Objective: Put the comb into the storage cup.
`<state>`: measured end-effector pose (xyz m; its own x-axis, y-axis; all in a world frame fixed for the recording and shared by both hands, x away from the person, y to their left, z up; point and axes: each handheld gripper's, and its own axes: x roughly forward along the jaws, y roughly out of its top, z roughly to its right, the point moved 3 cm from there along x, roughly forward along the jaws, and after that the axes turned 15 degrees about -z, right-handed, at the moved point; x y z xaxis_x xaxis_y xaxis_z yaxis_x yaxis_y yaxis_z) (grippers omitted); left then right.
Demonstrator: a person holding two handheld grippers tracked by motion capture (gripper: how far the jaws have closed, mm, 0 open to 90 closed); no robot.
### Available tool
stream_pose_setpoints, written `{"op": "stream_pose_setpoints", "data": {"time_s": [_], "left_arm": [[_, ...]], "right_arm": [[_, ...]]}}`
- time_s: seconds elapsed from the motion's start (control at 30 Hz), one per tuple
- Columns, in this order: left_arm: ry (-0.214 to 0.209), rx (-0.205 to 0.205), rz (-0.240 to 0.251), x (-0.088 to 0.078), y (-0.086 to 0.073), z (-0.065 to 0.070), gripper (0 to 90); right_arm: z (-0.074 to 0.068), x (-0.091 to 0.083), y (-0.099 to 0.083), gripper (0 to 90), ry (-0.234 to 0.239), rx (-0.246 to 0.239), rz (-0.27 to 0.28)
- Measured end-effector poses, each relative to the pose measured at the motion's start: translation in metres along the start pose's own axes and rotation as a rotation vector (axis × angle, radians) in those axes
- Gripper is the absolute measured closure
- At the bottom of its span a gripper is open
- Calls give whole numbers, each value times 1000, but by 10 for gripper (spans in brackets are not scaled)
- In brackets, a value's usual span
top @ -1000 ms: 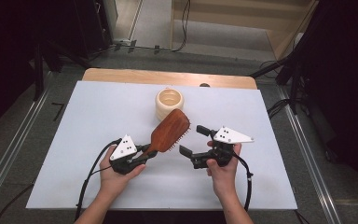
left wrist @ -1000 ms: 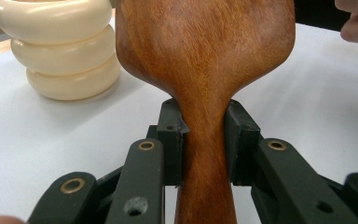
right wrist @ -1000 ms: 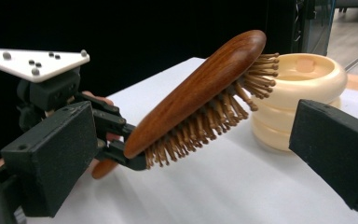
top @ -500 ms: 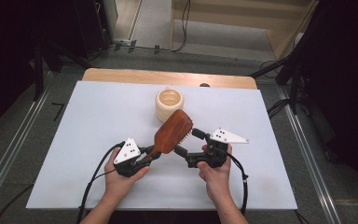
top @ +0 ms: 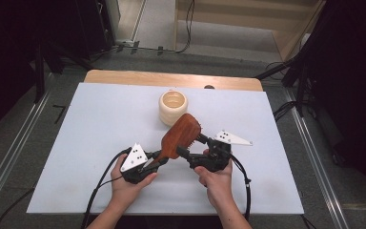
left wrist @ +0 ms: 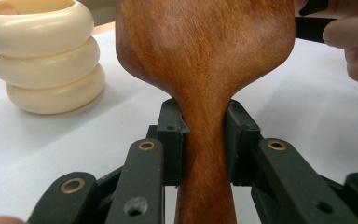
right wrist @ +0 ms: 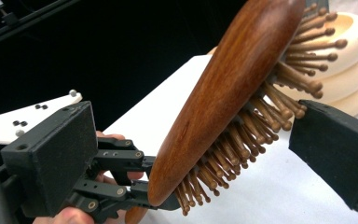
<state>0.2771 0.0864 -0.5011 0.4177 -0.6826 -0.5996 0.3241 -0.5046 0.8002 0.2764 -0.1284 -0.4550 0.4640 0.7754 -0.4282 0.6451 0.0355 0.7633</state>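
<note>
A brown wooden hairbrush point(top: 182, 134) is held tilted above the white table. My left gripper point(top: 158, 157) is shut on its narrow handle; in the left gripper view both pads press the neck of the brush handle point(left wrist: 205, 140). My right gripper point(top: 192, 145) is open, one jaw on each side of the brush head. In the right gripper view the smooth back of the brush point(right wrist: 228, 93) faces the left pad, and the wooden bristles point(right wrist: 261, 121) point toward the right pad without touching it.
A cream ribbed cup point(top: 173, 106) made of stacked rings stands just behind the brush, mid-table. The white table top point(top: 90, 124) has a wooden strip point(top: 171, 78) along its far edge. Dark floor and cables surround the table.
My right gripper has moved left toward the brush, and its open jaws now straddle the brush head. The left gripper keeps its hold on the handle and has barely shifted.
</note>
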Motion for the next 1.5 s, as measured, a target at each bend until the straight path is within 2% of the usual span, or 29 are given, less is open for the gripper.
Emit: {"op": "stream_pose_setpoints", "data": {"time_s": [0.13, 0.17, 0.2, 0.3, 0.4, 0.5, 0.53, 0.57, 0.67, 0.7, 0.73, 0.77, 0.8, 0.83, 0.87, 0.9, 0.93, 0.97, 1.0, 1.03, 1.07, 1.13, 1.17, 1.27, 1.37, 1.5], "left_arm": [[-1, 13, -1, 2, 0, 5, 718], [3, 19, 1, 3, 0, 6, 718], [3, 23, 3, 4, 0, 8, 718], [8, 35, 8, 6, 1, 13, 718], [11, 48, 12, 8, 1, 17, 718], [17, 64, 13, 9, 2, 20, 718], [18, 65, 14, 9, 2, 21, 717], [18, 59, 26, 8, 2, 20, 717], [28, 69, 21, 8, 2, 21, 716], [35, 76, 21, 8, 2, 21, 715], [27, 75, 23, 8, 2, 21, 714], [5, 69, 25, 8, 2, 20, 714], [-10, 68, 21, 9, 2, 19, 699], [-17, 63, 24, 9, 2, 19, 699], [-33, 36, 29, 8, 3, 17, 552], [-33, 36, 29, 8, 3, 17, 464], [-36, 16, 30, 7, 3, 15, 359], [-31, 4, 26, 7, 4, 14, 274], [-37, -18, 27, 6, 4, 12, 201], [-48, -38, 24, 5, 4, 10, 201], [-50, -52, 20, 4, 4, 8, 100], [-63, -74, 20, -1, 1, 3, 33], [-71, -75, 25, -3, 0, 1, 6], [-81, -81, 34, -8, -2, -2, 0], [-76, -89, 46, -15, -5, -6, 0], [-61, -108, 54, -24, -11, -16, 0]], "right_arm": [[2, 4, -2, 0, -18, 25, -17], [4, 6, -3, 52, -36, 49, -13], [4, 7, -4, 59, -48, 67, -17], [4, 8, -5, 78, -48, 91, -21], [5, 9, -6, 146, -50, 132, -16], [5, 9, -8, 198, -46, 150, -15], [6, 9, -9, 298, -43, 168, -11], [7, 8, -9, 350, -47, 169, -9], [10, 7, -10, 407, 12, 189, -5], [10, 7, -10, 437, 50, 192, -4], [9, 7, -11, 456, 74, 196, -1], [9, 7, -11, 456, 74, 196, -1], [6, 6, -11, 486, 87, 176, -2], [6, 6, -11, 486, 87, 176, -2], [4, 5, -11, 509, 82, 150, -2], [4, 5, -11, 509, 82, 150, -2], [3, 3, -11, 526, 77, 120, 5], [3, 3, -11, 531, 74, 113, 7], [3, 2, -11, 535, 69, 96, 13], [3, 2, -11, 535, 69, 96, 13], [2, 0, -9, 540, 61, 68, 20], [1, -2, -8, 543, 57, 54, 24], [1, -3, -7, 544, 54, 47, 32], [0, -6, -6, 549, 48, 35, 36], [-2, -8, -5, 554, 22, -16, 39], [-5, -8, -4, 557, 17, -40, 38]]}}
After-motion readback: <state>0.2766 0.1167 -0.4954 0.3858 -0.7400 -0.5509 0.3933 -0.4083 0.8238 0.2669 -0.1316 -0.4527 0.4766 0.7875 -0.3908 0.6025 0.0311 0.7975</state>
